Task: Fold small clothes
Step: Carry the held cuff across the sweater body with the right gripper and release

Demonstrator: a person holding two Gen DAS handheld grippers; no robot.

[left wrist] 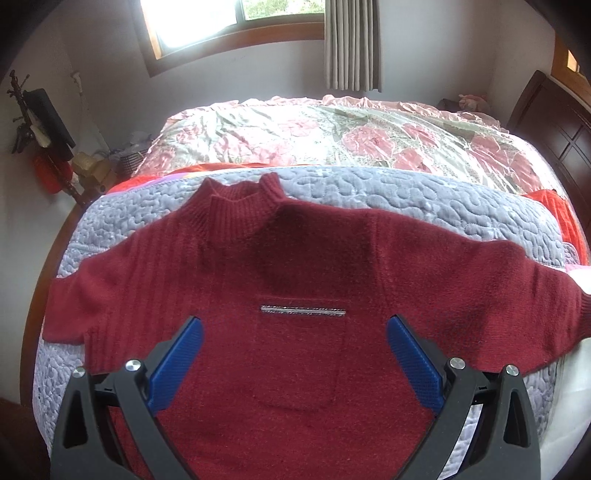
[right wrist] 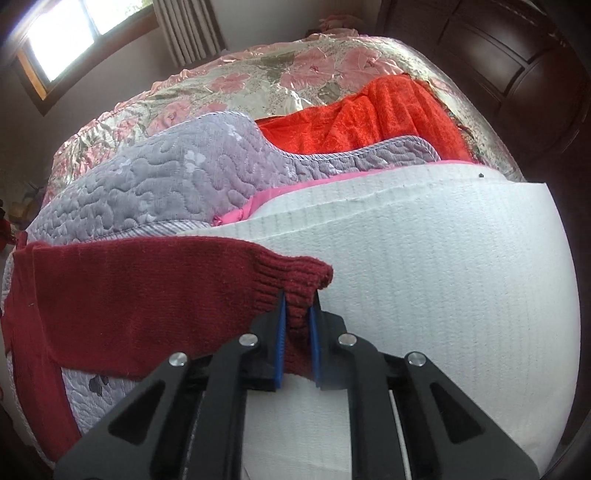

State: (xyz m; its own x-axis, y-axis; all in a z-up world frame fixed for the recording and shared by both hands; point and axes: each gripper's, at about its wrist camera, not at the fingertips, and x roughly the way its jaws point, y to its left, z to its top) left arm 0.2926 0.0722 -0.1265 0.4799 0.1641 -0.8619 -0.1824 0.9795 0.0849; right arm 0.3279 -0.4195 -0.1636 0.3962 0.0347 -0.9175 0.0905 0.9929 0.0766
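Dark red sweater lies flat, front up, on a grey quilt at the near end of the bed; collar points away toward the window, both sleeves spread out sideways; a small silver bar sits on the chest above a pocket outline; left gripper hangs over the lower body of the sweater, blue pads spread wide, nothing between them; right gripper is clenched on the ribbed cuff of the right sleeve, cuff bunched between the pads; that sleeve end lies across the quilt edge onto a white mat; pink trim shows between quilt and mat; an orange-red towel lies past the quilt; floral bedspread covers the far half; curtain beside the window; dark headboard on the right; clutter and a coat rack by the left wall.
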